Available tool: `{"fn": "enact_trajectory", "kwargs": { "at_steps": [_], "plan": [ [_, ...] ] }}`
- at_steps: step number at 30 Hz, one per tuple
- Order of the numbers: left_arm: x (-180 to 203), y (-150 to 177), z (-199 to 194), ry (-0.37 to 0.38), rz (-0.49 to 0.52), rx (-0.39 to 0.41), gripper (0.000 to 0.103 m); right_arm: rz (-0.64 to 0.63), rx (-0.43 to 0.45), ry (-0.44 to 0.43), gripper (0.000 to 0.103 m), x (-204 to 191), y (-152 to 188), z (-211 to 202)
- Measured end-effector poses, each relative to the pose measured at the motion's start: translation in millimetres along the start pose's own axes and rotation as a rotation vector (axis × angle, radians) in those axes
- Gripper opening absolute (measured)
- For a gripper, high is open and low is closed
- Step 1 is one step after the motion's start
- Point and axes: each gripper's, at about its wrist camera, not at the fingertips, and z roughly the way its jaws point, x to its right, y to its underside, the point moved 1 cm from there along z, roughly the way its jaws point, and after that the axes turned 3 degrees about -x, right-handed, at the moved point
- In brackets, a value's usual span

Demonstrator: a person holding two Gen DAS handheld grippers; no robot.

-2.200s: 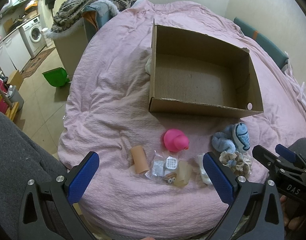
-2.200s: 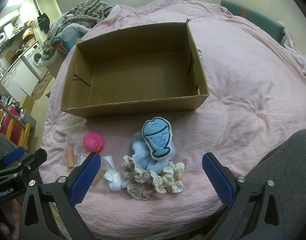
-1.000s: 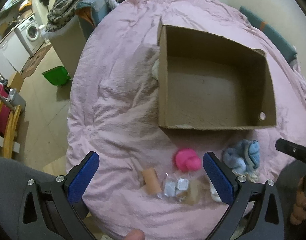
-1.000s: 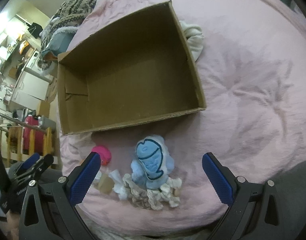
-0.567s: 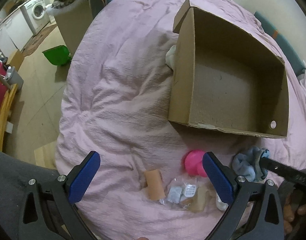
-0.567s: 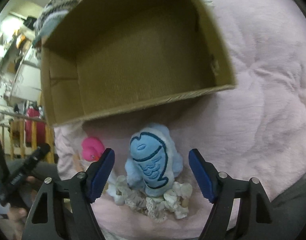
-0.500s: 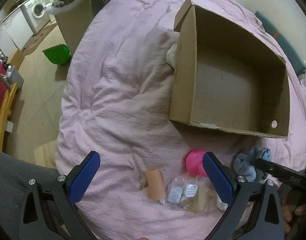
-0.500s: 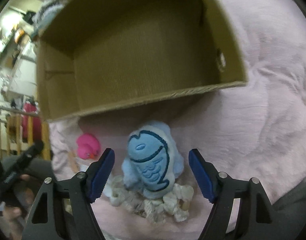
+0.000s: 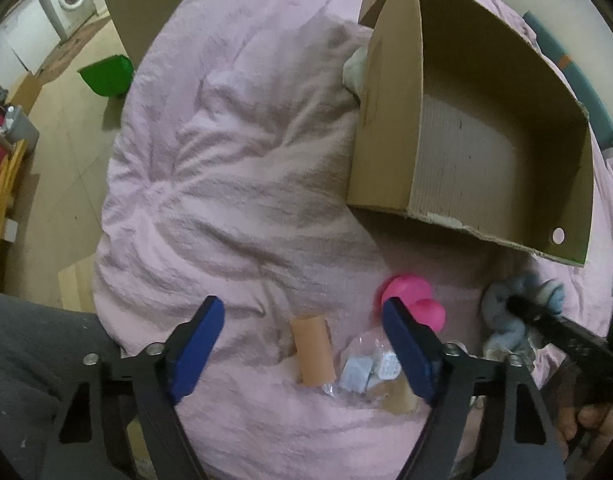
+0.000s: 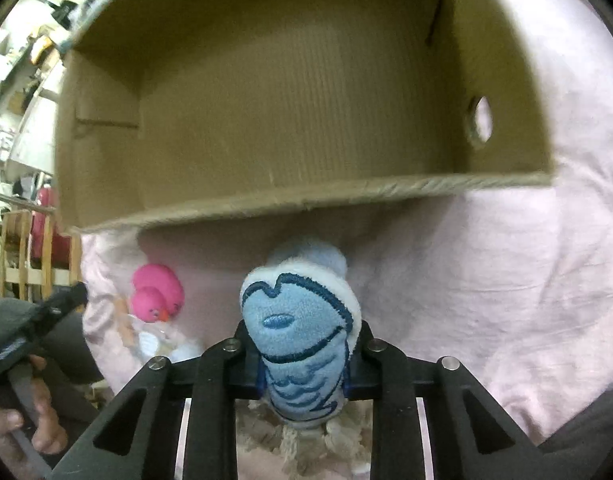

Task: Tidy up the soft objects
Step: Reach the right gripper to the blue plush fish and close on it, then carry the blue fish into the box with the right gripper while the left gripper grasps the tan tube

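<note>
Blue fish plush (image 10: 302,344), dark-blue stitching; pink duck (image 10: 156,294); brown box (image 10: 290,92).

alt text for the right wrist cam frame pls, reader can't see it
The right gripper is shut on a blue fish plush toy just in front of an open, empty cardboard box on a pink blanket. A pink rubber duck sits on the blanket to the left, and lacy cream fabric shows under the toy.

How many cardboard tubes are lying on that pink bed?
2: one cardboard tube lies between the left gripper's open fingers; a second tube sits partly under the plastic packet. Others may be hidden.
</note>
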Motion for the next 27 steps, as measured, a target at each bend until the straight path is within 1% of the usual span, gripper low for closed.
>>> {"fn": "enact_trajectory", "kwargs": {
  "at_steps": [2, 4, 7, 11, 15, 17, 18, 20, 24, 27],
  "plan": [
    [0.7, 1.6, 2.8, 0.013, 0.001, -0.015, 0.065, -0.003, 0.053, -0.036, 0.026, -2.6, 2.1, -16.1],
    [1.6, 3.1, 7.9, 0.014, 0.004, -0.036, 0.059, -0.02, 0.097, -0.043, 0.026, -6.2, 4.6, -30.0],
    [3.7, 5.5, 18.8, 0.029, 0.003, -0.085, 0.048, -0.018, 0.161, -0.105, 0.026, -5.9, 9.3, -50.6],
    [6.7, 9.2, 33.5, 0.037, 0.002, -0.139, 0.03, -0.008, 0.209, -0.171, 0.026, 2.2, 15.0, -70.1],
    [9.2, 10.6, 45.5, 0.014, 0.005, -0.169, 0.025, 0.006, 0.226, -0.192, 0.026, 12.2, 19.2, -80.0],
    [8.9, 10.9, 49.5, 0.001, 0.005, -0.167, 0.014, 0.012, 0.229, -0.197, 0.026, 11.9, 17.8, -76.8],
    [9.0, 10.8, 50.0, -0.001, 0.004, -0.163, 0.013, 0.014, 0.226, -0.199, 0.026, 12.1, 16.9, -75.6],
    [8.6, 11.2, 48.9, -0.001, 0.001, -0.154, 0.007, 0.008, 0.218, -0.193, 0.026, 9.8, 18.4, -75.4],
    [7.8, 12.7, 40.6, -0.009, 0.001, -0.121, 0.005, 0.0, 0.214, -0.191, 0.026, 10.9, 21.0, -75.7],
    [2.0, 10.9, 18.4, -0.001, -0.002, -0.055, 0.005, 0.005, 0.218, -0.203, 0.026, 11.5, 21.7, -77.6]
  ]
}}
